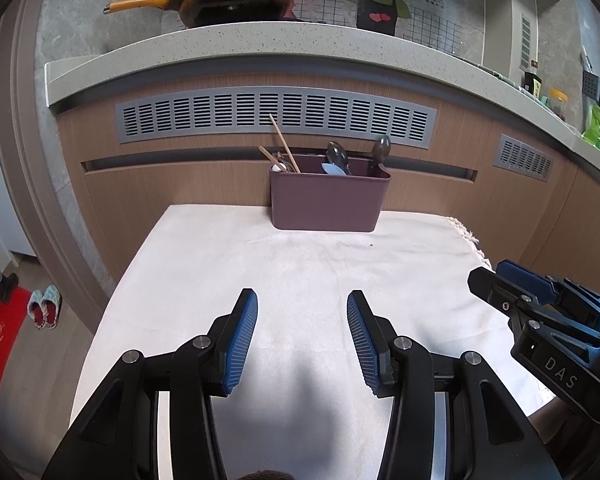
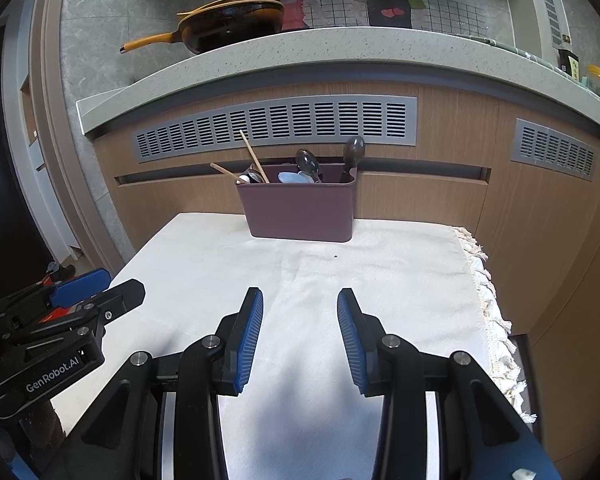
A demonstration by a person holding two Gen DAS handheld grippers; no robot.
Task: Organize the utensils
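Utensils are seen standing in a mauve holder [image 1: 328,200] at the far edge of a white cloth [image 1: 284,272], straight ahead of both claws and well apart from them. The left gripper [image 1: 302,300] is held wide open and nothing is gripped between its blue pads; the right gripper [image 2: 300,298] is opened equally wide and is also empty. Inside the holder, two chopsticks [image 1: 284,144] are leaned to the left, their long axes tilted. A metal spoon [image 1: 337,155] and a dark spoon [image 1: 381,148] are placed almost upright, bowls pointed up. A frying pan [image 1: 236,0] is rested on the counter [image 1: 260,46] above.
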